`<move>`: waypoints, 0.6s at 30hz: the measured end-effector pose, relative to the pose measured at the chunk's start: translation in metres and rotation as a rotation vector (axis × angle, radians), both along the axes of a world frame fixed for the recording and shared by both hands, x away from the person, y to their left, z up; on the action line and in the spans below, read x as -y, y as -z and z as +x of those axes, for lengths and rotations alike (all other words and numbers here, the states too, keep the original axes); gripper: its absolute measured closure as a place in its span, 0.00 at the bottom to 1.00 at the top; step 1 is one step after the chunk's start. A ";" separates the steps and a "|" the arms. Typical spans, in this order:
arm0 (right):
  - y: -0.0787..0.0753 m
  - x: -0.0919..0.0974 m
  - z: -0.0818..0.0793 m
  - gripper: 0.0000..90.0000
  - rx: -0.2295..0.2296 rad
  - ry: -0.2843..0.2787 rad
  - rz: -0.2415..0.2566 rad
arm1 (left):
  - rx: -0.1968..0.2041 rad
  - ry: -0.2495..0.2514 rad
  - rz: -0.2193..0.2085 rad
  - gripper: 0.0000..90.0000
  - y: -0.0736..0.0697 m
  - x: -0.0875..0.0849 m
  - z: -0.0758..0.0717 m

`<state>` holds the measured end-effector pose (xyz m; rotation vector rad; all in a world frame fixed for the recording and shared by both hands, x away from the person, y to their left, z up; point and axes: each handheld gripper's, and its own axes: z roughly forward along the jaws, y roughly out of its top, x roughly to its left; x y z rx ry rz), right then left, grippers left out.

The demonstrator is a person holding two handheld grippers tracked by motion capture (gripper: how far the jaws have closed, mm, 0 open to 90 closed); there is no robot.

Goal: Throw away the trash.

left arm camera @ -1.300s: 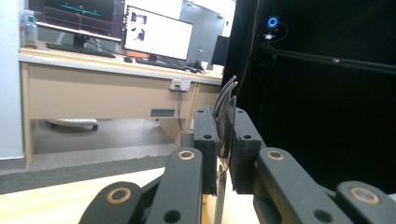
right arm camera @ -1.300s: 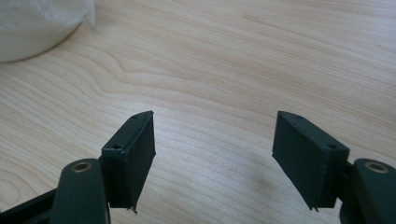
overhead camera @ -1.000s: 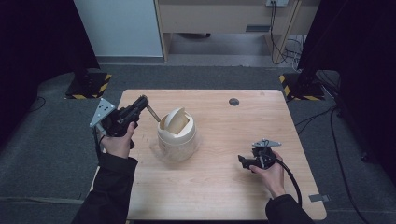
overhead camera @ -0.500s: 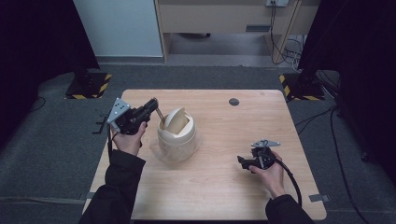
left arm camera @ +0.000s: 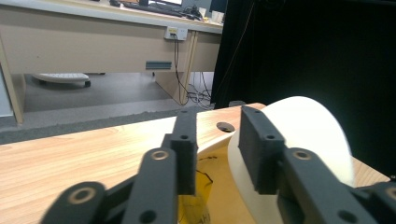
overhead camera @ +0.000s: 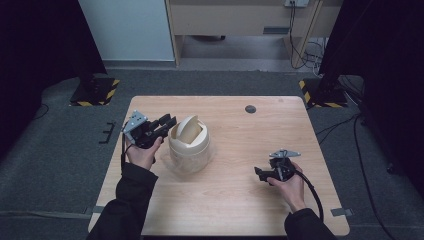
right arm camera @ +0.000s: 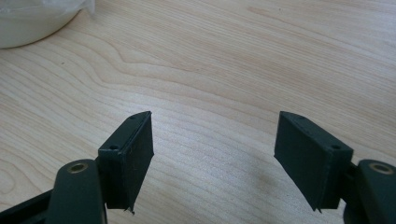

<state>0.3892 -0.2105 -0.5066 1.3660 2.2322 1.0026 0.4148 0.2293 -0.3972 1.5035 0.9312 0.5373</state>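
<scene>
A person sat at the near edge of a light wooden desk (overhead camera: pixel 235 210) with rounded corners, both dark-sleeved forearms reaching onto it, each hand holding a black two-jaw gripper.

A cream-coloured round plastic bin with a domed swing lid (overhead camera: pixel 189 145) stood on the desk, left of centre and roughly midway between the near and far edges. Its lid flap was tilted, leaving an opening at the top. In the left gripper view the pale curved lid (left arm camera: pixel 303 135) rose just behind the right-hand jaw, and something yellow and translucent (left arm camera: pixel 198 200) showed low down in the opening, too blurred to identify.

The left gripper (overhead camera: pixel 167 123) was held up near the desk's left edge, its jaws pointing toward the bin and ending just beside the lid. The jaws were parted with a clear gap between them, clasping nothing; whether they touched the lid could not be told. A grey three-cornered plate (overhead camera: pixel 135 121) sat on its back end.

The right gripper (overhead camera: pixel 258 172) rested low over the desk toward the near right corner, well apart from the bin, pointing left. In the right gripper view its jaws were spread wide over bare wood grain, empty, with the bin's pale base (right arm camera: pixel 32 21) in the top left corner.

A small dark round hole (overhead camera: pixel 250 109) lay near the desk's far edge.
</scene>
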 end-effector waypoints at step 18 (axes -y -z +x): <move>-0.004 0.017 0.002 0.29 0.012 0.044 -0.005 | -0.175 -0.002 0.234 0.29 0.058 -0.046 -0.070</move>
